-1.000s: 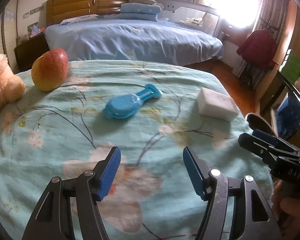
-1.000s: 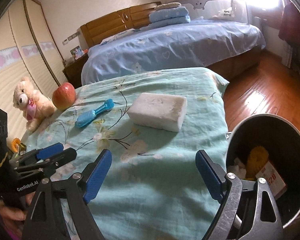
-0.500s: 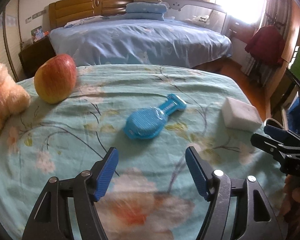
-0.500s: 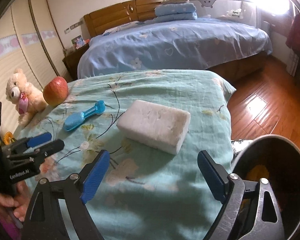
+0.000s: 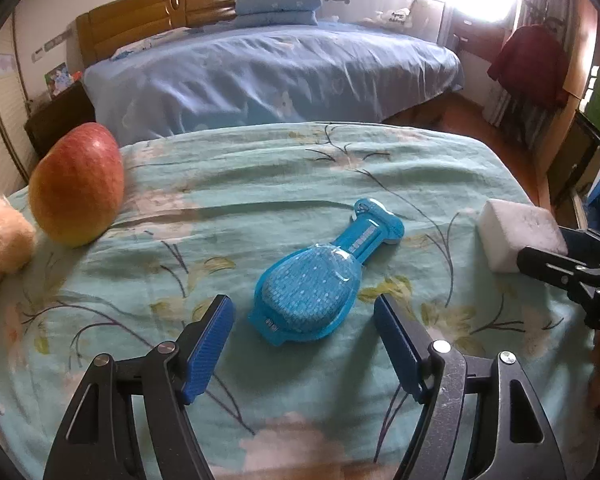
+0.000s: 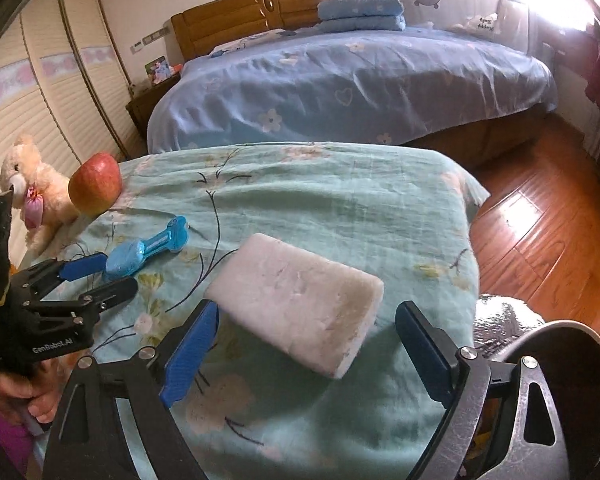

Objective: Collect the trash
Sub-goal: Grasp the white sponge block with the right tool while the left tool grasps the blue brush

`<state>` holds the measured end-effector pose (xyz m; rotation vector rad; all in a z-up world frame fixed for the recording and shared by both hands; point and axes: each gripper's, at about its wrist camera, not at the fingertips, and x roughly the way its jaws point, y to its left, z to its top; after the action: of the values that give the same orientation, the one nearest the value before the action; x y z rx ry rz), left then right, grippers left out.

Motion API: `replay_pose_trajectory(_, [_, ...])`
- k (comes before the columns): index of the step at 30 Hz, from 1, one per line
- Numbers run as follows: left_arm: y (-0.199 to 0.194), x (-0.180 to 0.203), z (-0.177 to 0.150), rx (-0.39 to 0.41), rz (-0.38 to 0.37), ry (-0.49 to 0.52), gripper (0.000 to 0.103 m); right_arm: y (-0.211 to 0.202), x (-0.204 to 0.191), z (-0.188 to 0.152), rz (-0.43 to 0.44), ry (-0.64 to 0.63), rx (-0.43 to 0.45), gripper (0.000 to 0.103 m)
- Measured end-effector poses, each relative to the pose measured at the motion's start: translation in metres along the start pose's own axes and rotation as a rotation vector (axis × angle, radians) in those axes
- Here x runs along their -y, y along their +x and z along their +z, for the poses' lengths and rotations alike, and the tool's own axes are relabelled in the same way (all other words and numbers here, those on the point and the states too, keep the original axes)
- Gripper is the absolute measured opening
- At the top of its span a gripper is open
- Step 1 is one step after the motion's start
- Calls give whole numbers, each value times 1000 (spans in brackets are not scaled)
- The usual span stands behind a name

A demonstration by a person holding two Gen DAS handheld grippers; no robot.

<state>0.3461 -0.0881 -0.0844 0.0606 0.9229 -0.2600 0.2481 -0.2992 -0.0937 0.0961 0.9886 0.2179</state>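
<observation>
A blue brush in a clear wrapper [image 5: 320, 280] lies on the teal flowered cover [image 5: 260, 184]. My left gripper [image 5: 302, 312] stands open with its blue pads either side of the brush's wide end, not touching it. To the right lies a white foam block [image 5: 520, 236]. In the right wrist view that white block [image 6: 296, 304] has its near end between the fingers of my open right gripper [image 6: 307, 310], with gaps on both sides. The left gripper [image 6: 96, 276] and the brush [image 6: 144, 250] show at the left there.
A red-yellow apple [image 5: 78, 184] and a cream teddy bear [image 6: 36, 192] sit at the cover's left edge. A dark round bin [image 6: 568, 325] stands low at the right, beside the wooden floor. A blue-covered bed [image 6: 340, 92] lies behind.
Both grippers have moved forward and down. The brush now sits between the left fingers, and the white block's near end between the right fingers. The bin has slid toward the frame's corner.
</observation>
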Motion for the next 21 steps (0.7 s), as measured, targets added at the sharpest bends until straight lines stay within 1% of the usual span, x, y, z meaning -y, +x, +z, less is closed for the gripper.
replay_pose_trajectory(1, [1,1,1,4,-3,3,70,2,-1,0,5,-5,-6,90])
replay_pose_trajectory(3, [3,3,1,3,-2,14,62,4,-3,1,10,-12,-5,87])
replay_pose_trajectory(4, [3,4,1,4,2,19,51,4,-4,0,18,-16,-3,77])
replay_pose_trajectory(5, [3,4,1,9,6,21,50,4,-6,0,28,-21,-4,67])
replay_pose_trajectory(6, [3,5,0,14,9,24,49,4,-7,0,34,-26,-4,64])
replay_pose_trajectory(8, [0,6,-1,27,18,26,49,2,-14,-3,30,-48,0,55])
replay_pose_trajectory(12, [-11,12,-10,37,5,25,48,-4,-24,-9,18,-67,8,43])
replay_pose_trajectory(13, [-13,14,-12,39,2,26,48,-7,-24,-12,22,-53,12,36])
replay_pose_trajectory(14, [-18,15,-15,41,-4,25,48,-9,-22,-14,36,-38,13,21])
replay_pose_trajectory(15, [-21,17,-18,41,-15,19,48,-10,-22,-16,51,-23,10,19])
replay_pose_trajectory(16, [-24,19,-21,41,-24,14,48,-12,-20,-18,63,-4,9,15])
replay_pose_trajectory(19, [-34,24,-29,42,-46,6,48,-20,-21,-28,43,4,16,14])
replay_pose_trajectory(21, [-40,28,-34,41,-58,3,48,-26,-22,-34,58,20,17,14])
